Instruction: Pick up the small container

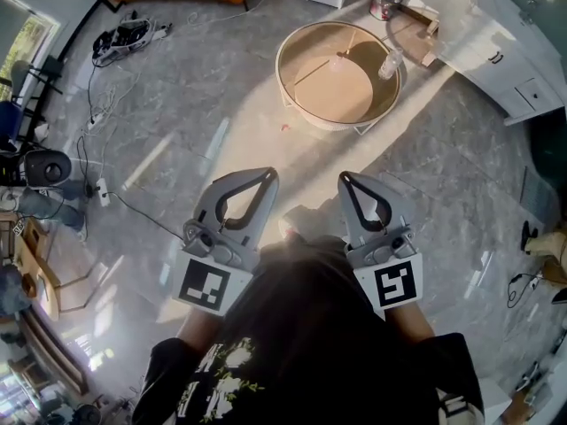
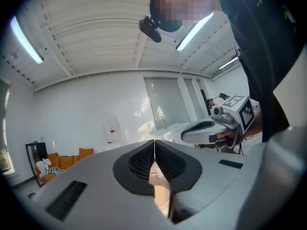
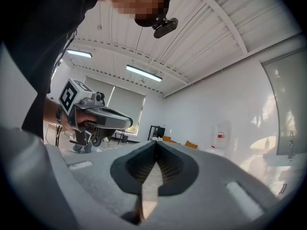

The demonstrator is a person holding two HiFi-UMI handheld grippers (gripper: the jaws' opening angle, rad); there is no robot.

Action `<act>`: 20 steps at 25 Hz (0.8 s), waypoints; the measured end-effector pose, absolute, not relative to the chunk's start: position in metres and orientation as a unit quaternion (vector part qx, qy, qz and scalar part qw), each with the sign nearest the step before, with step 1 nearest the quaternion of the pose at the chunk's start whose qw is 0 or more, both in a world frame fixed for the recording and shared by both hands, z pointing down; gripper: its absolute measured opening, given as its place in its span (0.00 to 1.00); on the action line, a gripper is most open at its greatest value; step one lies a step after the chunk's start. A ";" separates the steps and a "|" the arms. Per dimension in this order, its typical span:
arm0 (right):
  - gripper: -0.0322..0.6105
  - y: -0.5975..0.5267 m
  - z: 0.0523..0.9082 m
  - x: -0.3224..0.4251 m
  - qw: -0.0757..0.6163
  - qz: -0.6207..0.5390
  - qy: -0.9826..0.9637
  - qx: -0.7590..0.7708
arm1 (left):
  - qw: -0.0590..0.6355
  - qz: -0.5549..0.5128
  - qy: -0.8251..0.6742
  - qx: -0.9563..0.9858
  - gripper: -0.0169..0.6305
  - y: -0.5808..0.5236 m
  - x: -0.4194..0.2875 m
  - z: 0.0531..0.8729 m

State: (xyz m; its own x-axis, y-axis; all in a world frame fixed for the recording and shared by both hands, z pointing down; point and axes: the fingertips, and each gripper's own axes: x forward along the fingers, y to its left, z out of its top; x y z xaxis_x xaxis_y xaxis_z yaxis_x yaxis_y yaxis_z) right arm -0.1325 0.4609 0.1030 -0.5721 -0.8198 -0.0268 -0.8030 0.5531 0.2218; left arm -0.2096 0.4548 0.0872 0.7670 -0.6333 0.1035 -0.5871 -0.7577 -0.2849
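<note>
A small clear container point(image 1: 388, 63) stands near the right rim of a round wooden tray table point(image 1: 292, 38) far ahead on the floor. Both grippers hang side by side well short of it, close to the person's body. My left gripper point(image 1: 266, 177) has its jaws shut with nothing between them, which the left gripper view confirms point(image 2: 154, 143). My right gripper point(image 1: 347, 181) also has its tips together and empty point(image 3: 156, 145). Each gripper view shows the other gripper off to the side and mostly ceiling and walls; the container is not seen there.
The floor is grey marble tile. Cables and a power strip point(image 1: 100, 189) lie at the left, with dark gear point(image 1: 124, 38) beyond. White cabinets point(image 1: 518, 69) run along the right. A small pinkish bin point(image 1: 384, 0) stands behind the table.
</note>
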 end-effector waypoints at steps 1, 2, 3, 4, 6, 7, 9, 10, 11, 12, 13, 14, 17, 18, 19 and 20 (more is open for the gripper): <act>0.04 0.459 0.106 -0.137 0.041 -0.104 -0.879 0.463 | 0.117 -0.097 0.326 -0.933 0.05 0.451 -0.214 0.090; 0.04 0.457 0.108 -0.141 0.044 -0.102 -0.879 0.464 | 0.114 -0.095 0.325 -0.934 0.05 0.449 -0.218 0.092; 0.04 0.456 0.111 -0.146 0.047 -0.100 -0.878 0.465 | 0.112 -0.093 0.325 -0.935 0.05 0.447 -0.224 0.094; 0.04 0.455 0.114 -0.153 0.050 -0.098 -0.878 0.466 | 0.110 -0.091 0.325 -0.935 0.05 0.446 -0.230 0.095; 0.04 0.457 0.117 -0.168 0.055 -0.093 -0.878 0.467 | 0.109 -0.086 0.324 -0.936 0.05 0.447 -0.246 0.097; 0.04 0.457 0.118 -0.175 0.055 -0.091 -0.878 0.467 | 0.109 -0.085 0.324 -0.936 0.05 0.448 -0.252 0.098; 0.04 0.457 0.118 -0.185 0.057 -0.091 -0.877 0.468 | 0.104 -0.082 0.323 -0.937 0.05 0.447 -0.260 0.100; 0.05 0.455 0.119 -0.188 0.059 -0.094 -0.877 0.468 | 0.103 -0.081 0.322 -0.938 0.05 0.444 -0.263 0.101; 0.04 0.453 0.119 -0.190 0.061 -0.095 -0.876 0.468 | 0.101 -0.081 0.322 -0.938 0.05 0.442 -0.265 0.103; 0.05 0.450 0.120 -0.191 0.063 -0.093 -0.875 0.470 | 0.098 -0.082 0.322 -0.938 0.05 0.439 -0.267 0.104; 0.04 0.447 0.121 -0.193 0.064 -0.091 -0.874 0.472 | 0.097 -0.083 0.322 -0.938 0.05 0.437 -0.268 0.105; 0.05 0.445 0.123 -0.194 0.066 -0.090 -0.873 0.474 | 0.099 -0.083 0.322 -0.938 0.05 0.435 -0.271 0.105; 0.04 0.435 0.126 -0.203 0.067 -0.088 -0.874 0.473 | 0.102 -0.082 0.323 -0.937 0.05 0.427 -0.280 0.107; 0.05 0.432 0.126 -0.206 0.066 -0.087 -0.875 0.471 | 0.100 -0.082 0.324 -0.937 0.05 0.423 -0.283 0.109; 0.05 0.429 0.127 -0.208 0.065 -0.086 -0.877 0.469 | 0.098 -0.082 0.325 -0.937 0.05 0.419 -0.284 0.110; 0.04 0.426 0.128 -0.209 0.065 -0.086 -0.878 0.466 | 0.098 -0.080 0.326 -0.937 0.05 0.415 -0.285 0.111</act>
